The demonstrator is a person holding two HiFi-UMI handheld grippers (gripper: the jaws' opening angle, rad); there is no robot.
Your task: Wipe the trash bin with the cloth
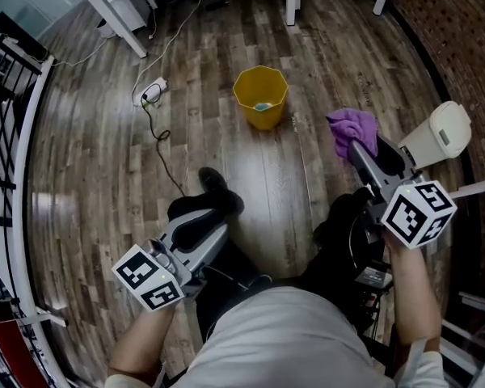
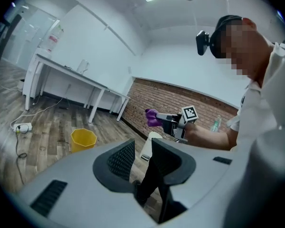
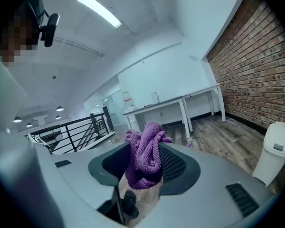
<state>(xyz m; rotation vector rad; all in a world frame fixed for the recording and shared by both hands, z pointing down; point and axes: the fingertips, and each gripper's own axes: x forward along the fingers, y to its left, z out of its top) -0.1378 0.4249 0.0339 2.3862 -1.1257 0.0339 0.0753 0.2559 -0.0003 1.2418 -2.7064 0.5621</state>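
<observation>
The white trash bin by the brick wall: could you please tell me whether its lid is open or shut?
Shut. The trash bin stands upright and its domed lid sits closed on top.

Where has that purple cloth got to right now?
The purple cloth is pinched in the right gripper, at the right of the head view, held in the air just left of the white lidded bin.

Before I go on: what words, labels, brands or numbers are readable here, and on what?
No readable text anywhere.
The right marker cube and left marker cube: square patterns only, no letters.
The white trash bin: no legible print on its lid.
The red-and-white item beside the far table: too blurred to read.
</observation>
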